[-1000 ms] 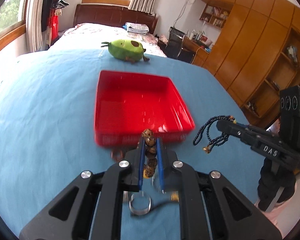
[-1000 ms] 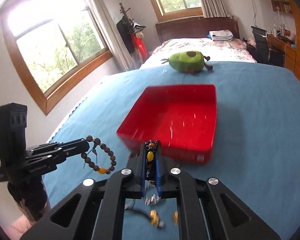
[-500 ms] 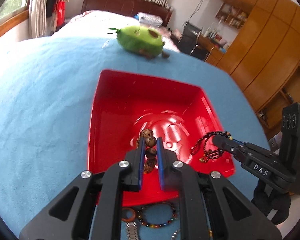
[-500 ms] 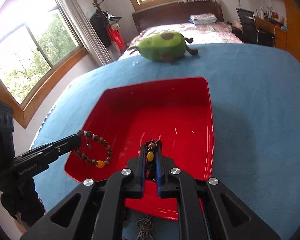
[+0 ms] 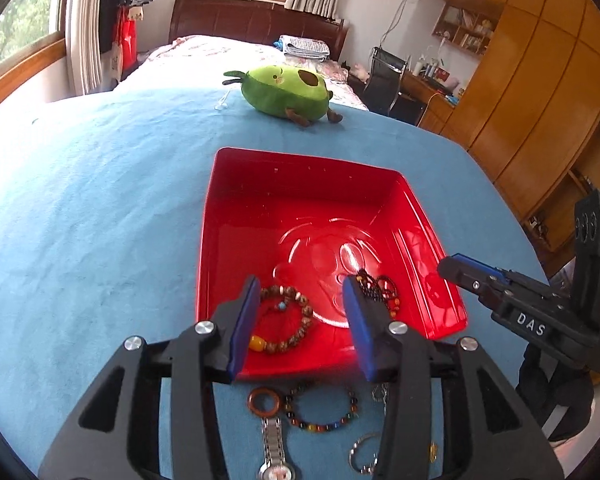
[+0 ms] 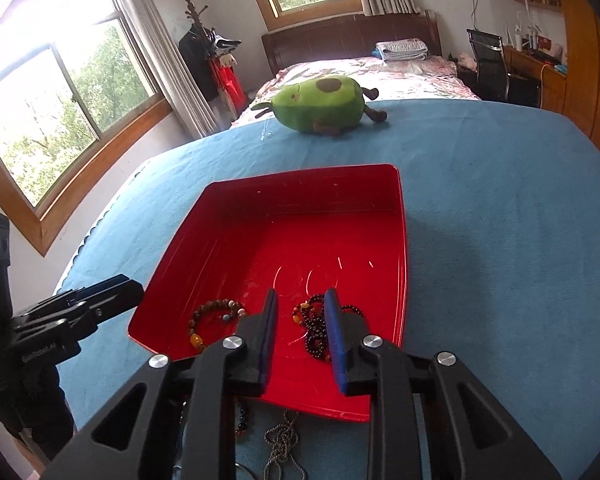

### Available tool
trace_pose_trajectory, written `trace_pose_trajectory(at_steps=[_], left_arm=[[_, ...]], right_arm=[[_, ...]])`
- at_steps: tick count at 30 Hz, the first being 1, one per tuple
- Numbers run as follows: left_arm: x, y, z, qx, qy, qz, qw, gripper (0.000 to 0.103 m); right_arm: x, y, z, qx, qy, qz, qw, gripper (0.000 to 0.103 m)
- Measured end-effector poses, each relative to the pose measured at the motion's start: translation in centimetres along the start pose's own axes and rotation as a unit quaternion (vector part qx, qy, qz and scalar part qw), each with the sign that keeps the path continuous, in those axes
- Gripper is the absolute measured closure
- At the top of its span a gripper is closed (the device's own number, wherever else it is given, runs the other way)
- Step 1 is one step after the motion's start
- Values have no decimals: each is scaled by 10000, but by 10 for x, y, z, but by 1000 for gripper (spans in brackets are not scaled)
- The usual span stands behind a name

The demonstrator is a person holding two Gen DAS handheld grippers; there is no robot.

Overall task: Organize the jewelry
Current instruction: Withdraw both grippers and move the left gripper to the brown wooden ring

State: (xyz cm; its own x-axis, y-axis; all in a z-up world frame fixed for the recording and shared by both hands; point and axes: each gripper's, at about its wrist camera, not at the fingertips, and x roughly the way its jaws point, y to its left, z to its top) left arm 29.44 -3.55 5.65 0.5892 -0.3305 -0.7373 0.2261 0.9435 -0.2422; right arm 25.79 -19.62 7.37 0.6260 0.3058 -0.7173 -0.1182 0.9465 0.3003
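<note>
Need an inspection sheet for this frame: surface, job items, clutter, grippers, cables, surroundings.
Surface: blue cloth over the table.
Job's things: red tray holds brown bead bracelet and dark bead string; multicolour bracelet, brown ring, watch and chain lie on the cloth.
Clutter: avocado plush.
Grippers: left gripper and right gripper open, empty, over the tray.
Cables: nothing seen.
Surroundings: bed, wooden cabinets.

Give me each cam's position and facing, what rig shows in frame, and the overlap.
Left wrist: sits on the left tongs, open, looking forward and down over the red tray; right tongs enter at right.
Right wrist: sits on the right tongs, open, over the tray's near edge; left tongs enter at left.
Shared: tray, brown bead bracelet, dark bead strand, avocado plush.
</note>
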Motion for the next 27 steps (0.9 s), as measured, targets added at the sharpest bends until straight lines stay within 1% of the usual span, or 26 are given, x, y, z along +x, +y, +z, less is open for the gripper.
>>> trace_pose_trajectory(at_steps=[6,9,12,15,16,18,20,22,24,27], left_arm=[[-19,3,-16,-17,70,147,9999,54],[-26,4,-29,58,119,322,9994,52],[-29,9,-43,28,297,287,9991,52],[-25,16,-59,-50,456,341,9984,52],[-22,22,-66,-114,519,335,9980,53],[-13,31,-73,-211,730,371,9964,55],[-4,38,-77,-307,855,408,9950,60],[5,45,-79,-370,945,440,9939,60],[12,47,-80,-390,1012,486,9929,61],[23,50,-82,-413,1122,455,9918,62]], right_arm=[[-15,5,-12,5,57,111,9999,78],[-25,8,-20,-45,36,101,9999,77],[-30,10,-29,-70,93,113,9999,76],[-31,12,-40,-59,230,214,9995,76],[-31,14,-45,-80,267,249,9993,76],[-33,16,-54,-98,301,331,9990,76],[-34,16,-65,-45,327,479,9983,76],[-31,13,-74,48,417,574,9975,76],[-31,11,-79,104,443,596,9972,76],[-25,10,-83,93,494,547,9972,76]])
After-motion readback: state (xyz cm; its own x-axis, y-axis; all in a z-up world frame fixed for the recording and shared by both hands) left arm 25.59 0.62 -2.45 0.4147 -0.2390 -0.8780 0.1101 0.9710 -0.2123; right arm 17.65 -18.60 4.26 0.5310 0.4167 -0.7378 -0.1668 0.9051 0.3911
